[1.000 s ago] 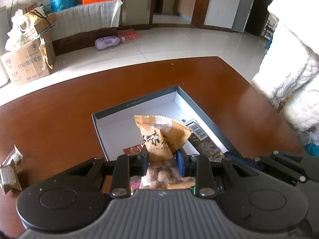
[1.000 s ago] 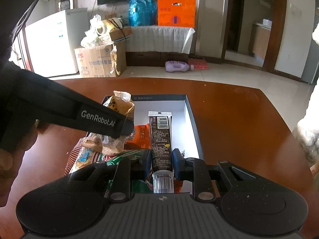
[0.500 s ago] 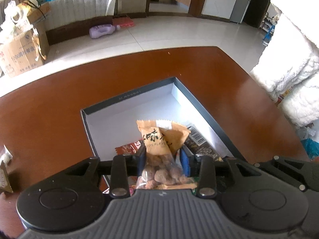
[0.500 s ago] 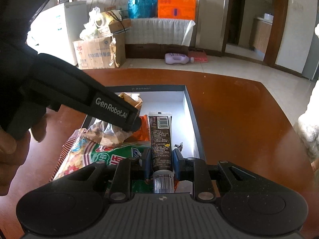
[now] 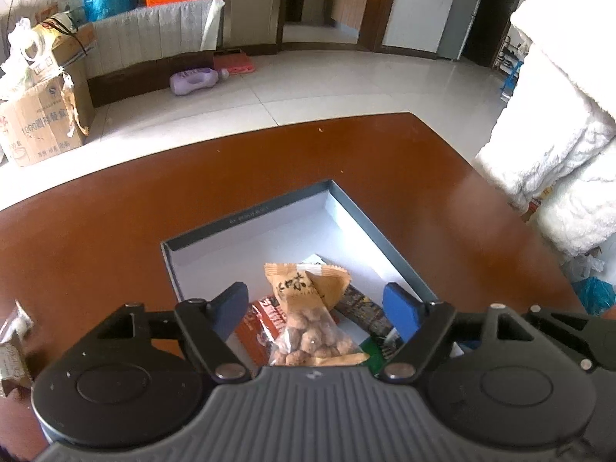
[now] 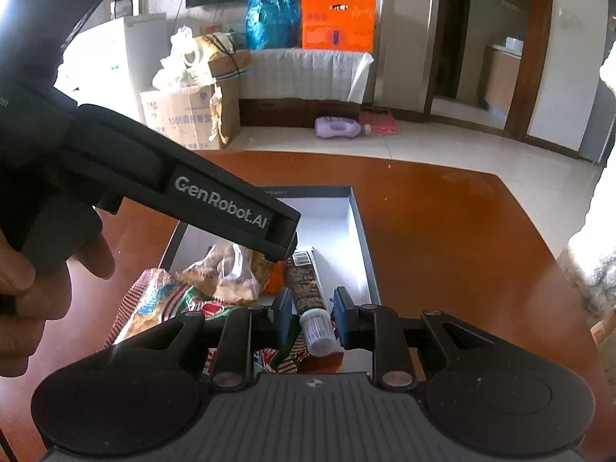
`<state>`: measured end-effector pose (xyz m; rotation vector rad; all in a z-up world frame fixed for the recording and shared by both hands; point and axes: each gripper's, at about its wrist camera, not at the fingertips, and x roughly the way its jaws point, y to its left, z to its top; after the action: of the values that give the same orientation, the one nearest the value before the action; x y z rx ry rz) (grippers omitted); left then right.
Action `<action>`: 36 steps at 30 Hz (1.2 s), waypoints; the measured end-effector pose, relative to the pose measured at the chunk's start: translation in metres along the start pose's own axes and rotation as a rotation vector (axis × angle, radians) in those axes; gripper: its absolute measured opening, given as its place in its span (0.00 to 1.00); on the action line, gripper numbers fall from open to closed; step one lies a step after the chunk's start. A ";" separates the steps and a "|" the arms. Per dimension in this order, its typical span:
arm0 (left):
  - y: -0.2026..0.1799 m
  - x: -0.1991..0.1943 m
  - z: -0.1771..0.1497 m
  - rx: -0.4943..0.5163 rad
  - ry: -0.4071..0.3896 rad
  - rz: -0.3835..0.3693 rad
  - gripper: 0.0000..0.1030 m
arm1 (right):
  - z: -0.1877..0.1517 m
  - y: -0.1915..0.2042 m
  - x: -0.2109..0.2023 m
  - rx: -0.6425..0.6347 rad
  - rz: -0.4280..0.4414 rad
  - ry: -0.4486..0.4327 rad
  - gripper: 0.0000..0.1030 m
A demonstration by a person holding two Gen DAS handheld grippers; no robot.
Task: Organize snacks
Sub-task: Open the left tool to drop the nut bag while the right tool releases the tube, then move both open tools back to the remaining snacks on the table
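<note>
Inside the box (image 5: 269, 213), nut packet (image 5: 308, 319) between wide-open left gripper (image 5: 319, 304), tube (image 6: 308, 292) between parted right gripper (image 6: 310, 313).

Left gripper (image 5: 316, 306) jaws spread wide, blue pads (image 5: 400, 310) well apart, nothing clamped, angled down. Right gripper (image 6: 310, 315) jaws parted, pads (image 6: 283, 315) each side of a gap, not pressing. Left hand (image 6: 23, 288) wraps the left gripper's handle, seen in right wrist view.

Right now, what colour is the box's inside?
White, with a dark grey rim, on the box; clearest in the left wrist view.
</note>
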<state>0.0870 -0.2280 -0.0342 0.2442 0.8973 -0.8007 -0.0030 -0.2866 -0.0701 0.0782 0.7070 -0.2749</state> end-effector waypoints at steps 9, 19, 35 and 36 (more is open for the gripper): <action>0.018 -0.024 0.002 -0.016 -0.033 0.050 0.75 | 0.007 0.009 -0.019 0.000 0.008 -0.053 0.30; 0.062 -0.056 -0.004 -0.046 -0.052 0.121 0.75 | 0.016 0.031 -0.030 -0.013 0.041 -0.081 0.36; 0.144 -0.091 -0.043 -0.142 -0.043 0.255 0.75 | 0.032 0.069 -0.034 -0.037 0.096 -0.100 0.43; 0.149 -0.092 -0.046 -0.141 -0.046 0.277 0.75 | 0.033 0.071 -0.034 -0.038 0.099 -0.101 0.43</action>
<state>0.1317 -0.0541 -0.0104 0.2196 0.8506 -0.4831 0.0128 -0.2163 -0.0249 0.0625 0.6053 -0.1688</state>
